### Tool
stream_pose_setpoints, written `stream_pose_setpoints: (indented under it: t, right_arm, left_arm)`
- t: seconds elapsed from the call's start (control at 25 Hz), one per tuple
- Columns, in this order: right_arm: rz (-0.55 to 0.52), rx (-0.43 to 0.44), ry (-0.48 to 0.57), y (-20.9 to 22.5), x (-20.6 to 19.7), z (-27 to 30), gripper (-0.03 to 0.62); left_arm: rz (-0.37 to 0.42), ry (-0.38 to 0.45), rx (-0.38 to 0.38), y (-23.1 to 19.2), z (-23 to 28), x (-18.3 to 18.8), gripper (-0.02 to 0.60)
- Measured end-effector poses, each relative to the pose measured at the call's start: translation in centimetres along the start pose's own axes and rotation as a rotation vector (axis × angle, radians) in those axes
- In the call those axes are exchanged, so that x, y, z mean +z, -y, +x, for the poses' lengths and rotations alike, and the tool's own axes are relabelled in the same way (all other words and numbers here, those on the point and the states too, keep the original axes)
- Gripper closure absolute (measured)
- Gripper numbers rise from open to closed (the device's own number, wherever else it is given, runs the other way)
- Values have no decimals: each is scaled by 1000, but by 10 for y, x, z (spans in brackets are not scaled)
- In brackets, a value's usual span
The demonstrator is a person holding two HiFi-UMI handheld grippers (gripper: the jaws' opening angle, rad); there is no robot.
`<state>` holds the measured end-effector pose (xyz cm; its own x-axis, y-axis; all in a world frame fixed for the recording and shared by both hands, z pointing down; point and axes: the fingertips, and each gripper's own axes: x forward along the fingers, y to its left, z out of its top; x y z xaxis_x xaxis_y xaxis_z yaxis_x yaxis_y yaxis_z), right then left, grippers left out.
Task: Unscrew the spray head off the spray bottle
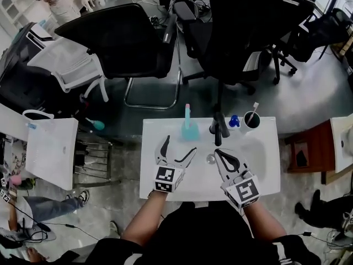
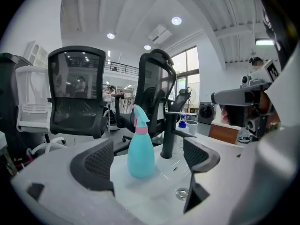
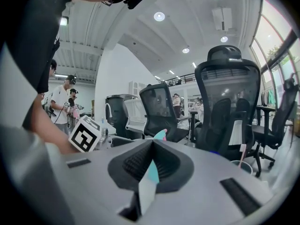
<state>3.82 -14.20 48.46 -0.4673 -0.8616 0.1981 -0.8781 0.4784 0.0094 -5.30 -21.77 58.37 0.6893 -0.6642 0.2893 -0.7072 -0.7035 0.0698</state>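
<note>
A teal spray bottle (image 1: 189, 127) with a pink collar stands upright on the white basin top (image 1: 265, 170), its spray head on. My left gripper (image 1: 179, 146) is a short way in front of it, open, with nothing between the jaws. In the left gripper view the bottle (image 2: 140, 146) stands beyond the wide-apart jaws of the left gripper (image 2: 147, 168), untouched. My right gripper (image 1: 218, 154) is shut and empty, to the right near the drain. In the right gripper view the right gripper (image 3: 151, 168) has its jaws pressed together, and the bottle's tip (image 3: 161, 135) shows just above them.
A black faucet (image 1: 218, 129) rises right of the bottle, with a round drain (image 1: 210, 158) in front of it. A dark cup with a toothbrush (image 1: 251, 120) and a small blue item (image 1: 234, 120) stand at the back right. Black office chairs (image 1: 127, 43) are beyond the basin.
</note>
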Motion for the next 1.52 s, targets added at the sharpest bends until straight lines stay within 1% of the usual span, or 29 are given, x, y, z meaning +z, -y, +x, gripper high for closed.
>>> stream_pose_setpoints:
  t: [0.12,0.32,0.48,0.64,1.0,1.52]
  right_arm:
    - [9,11,2,3,-5,2,588]
    - [37,28,-23,8,-20,6,588]
    - [53,38,-61,13,-27,11,588]
    - [59,41,-61,18,-29,16,588]
    - [83,31,-93,33,-42,15,588]
    - [82,49,-111,35,-50,12,588]
  left_arm:
    - [0,-31,1,-4,21,-13,118]
    - [-10,-54,20,-14,55,-26,117]
    - [28,-69,27,-18,76,-37,118]
    - [58,-99,25,-17,94,-48,118]
    - [62,-114,59,-25,120,-62,118]
    - [73,-106,74,-26,139,-67,118]
